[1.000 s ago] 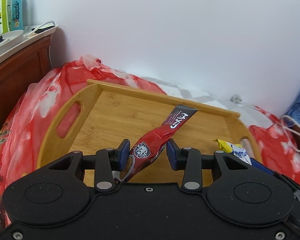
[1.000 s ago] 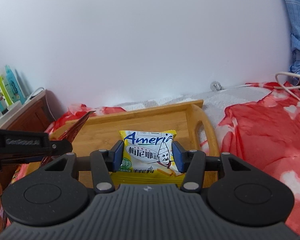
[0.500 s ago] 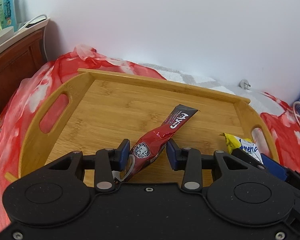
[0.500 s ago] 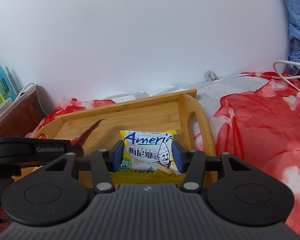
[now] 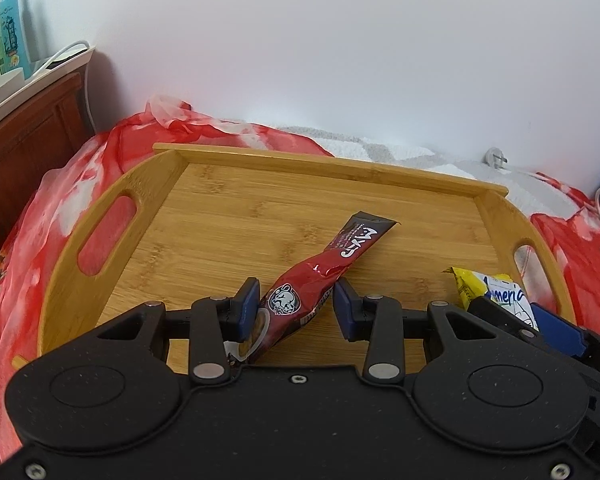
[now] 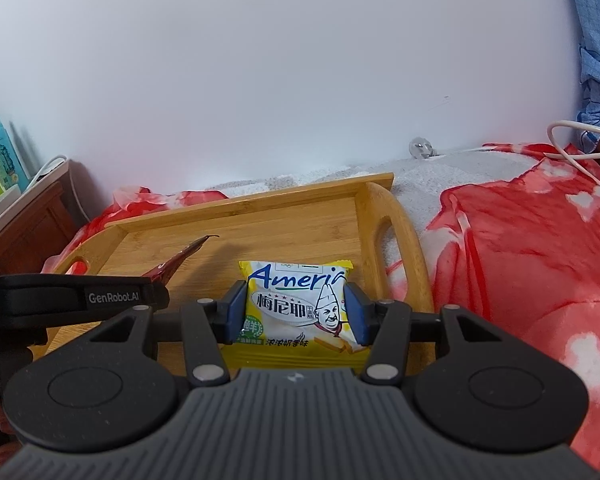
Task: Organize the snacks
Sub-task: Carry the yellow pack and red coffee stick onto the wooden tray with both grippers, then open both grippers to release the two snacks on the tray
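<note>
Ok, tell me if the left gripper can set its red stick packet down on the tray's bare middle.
Probably yes. The left gripper holds the red stick packet over the bamboo tray, whose middle lies bare ahead. The yellow biscuit packet, clamped in the right gripper, sits off by the tray's right handle.

A long red snack sachet slanted up toward frame centre above the bamboo tray; a yellow-and-white wafer packet sat centre-frame, upright.
</note>
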